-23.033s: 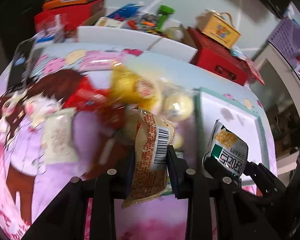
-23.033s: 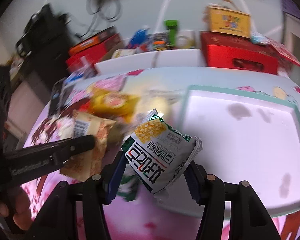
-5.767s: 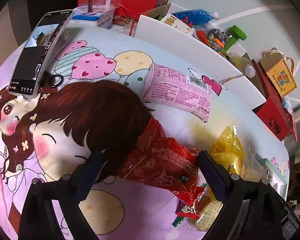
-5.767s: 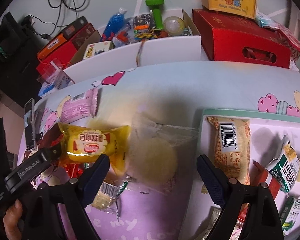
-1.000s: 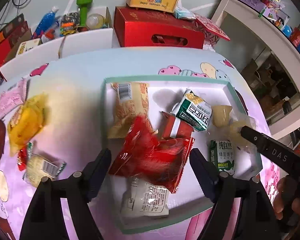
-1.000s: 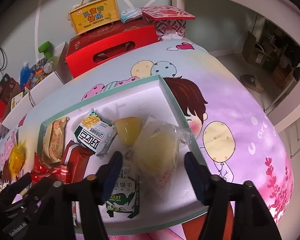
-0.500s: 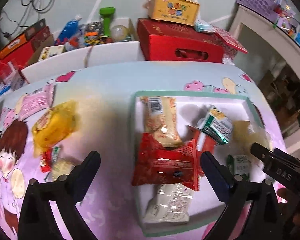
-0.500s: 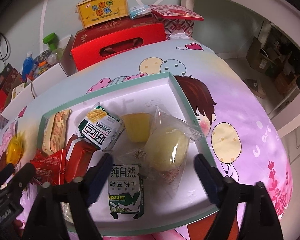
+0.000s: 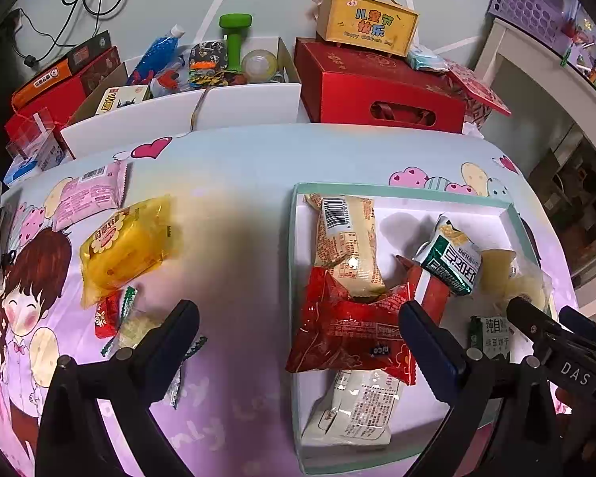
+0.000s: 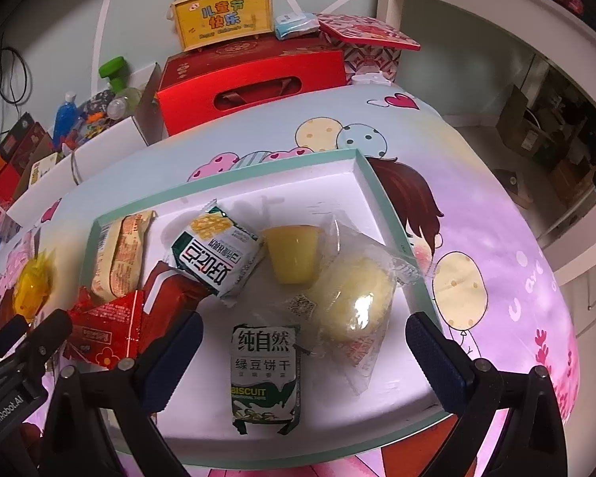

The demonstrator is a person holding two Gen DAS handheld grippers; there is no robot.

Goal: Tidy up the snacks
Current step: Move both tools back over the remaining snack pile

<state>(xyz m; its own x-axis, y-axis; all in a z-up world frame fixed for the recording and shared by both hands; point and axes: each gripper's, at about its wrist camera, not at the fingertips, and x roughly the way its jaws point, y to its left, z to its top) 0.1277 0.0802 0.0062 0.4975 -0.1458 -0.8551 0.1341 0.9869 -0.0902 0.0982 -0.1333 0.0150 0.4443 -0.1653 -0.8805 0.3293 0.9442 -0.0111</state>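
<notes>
Crinkly foil and plastic packets fill the white tray; both hand-held grippers gape, released.

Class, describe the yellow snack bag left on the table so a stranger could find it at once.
Start at the white tray with the green rim, then look left across the cartoon tablecloth. The yellow bag lies there, outside the tray, between a pink packet and a few small wrappers. It is the only clear yellow bag there, with a flower-shaped label.

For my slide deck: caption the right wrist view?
Open right tongs above the tray holding biscuit pack, bun and jelly cup.
</notes>
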